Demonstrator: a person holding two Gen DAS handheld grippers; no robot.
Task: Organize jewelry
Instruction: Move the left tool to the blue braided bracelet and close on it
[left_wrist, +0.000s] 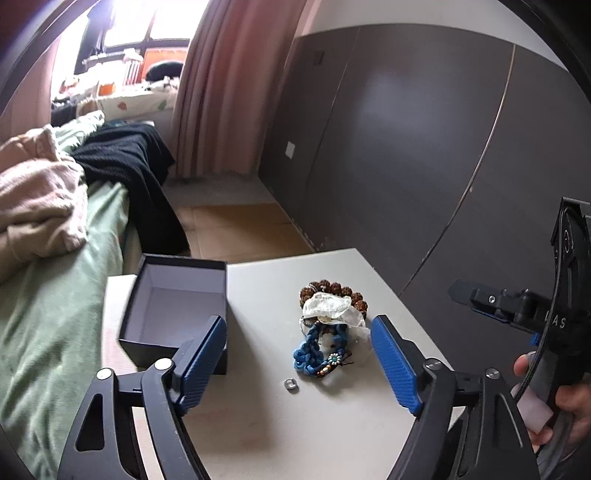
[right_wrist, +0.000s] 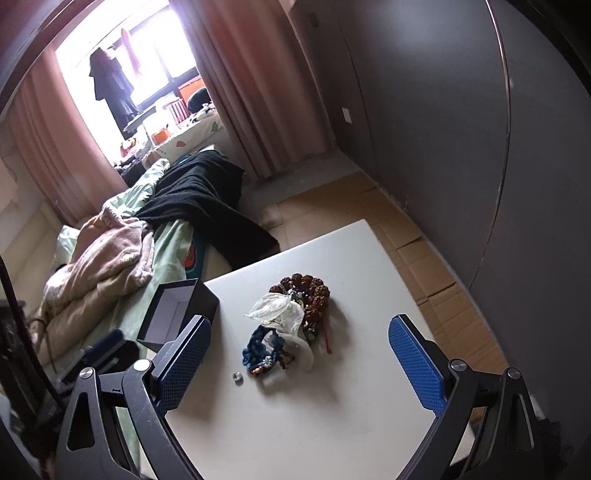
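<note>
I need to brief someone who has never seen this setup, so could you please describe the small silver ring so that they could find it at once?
Start at the white table beside the bed, with the open dark box on its left side. To the box's right lies a jewelry pile of brown beads, blue cord and white wrapping. The small silver ring lies alone on bare tabletop at the pile's near-left edge, tiny, metallic and apart from the tangle.

My left gripper (left_wrist: 299, 363) has black, cut-out arms with silver screws and ribbed blue pads (left_wrist: 201, 363). My right gripper (right_wrist: 312, 363) matches, its blue pads (right_wrist: 415, 360) dotted. Bare skin shows on my right hand (left_wrist: 554, 402).
</note>
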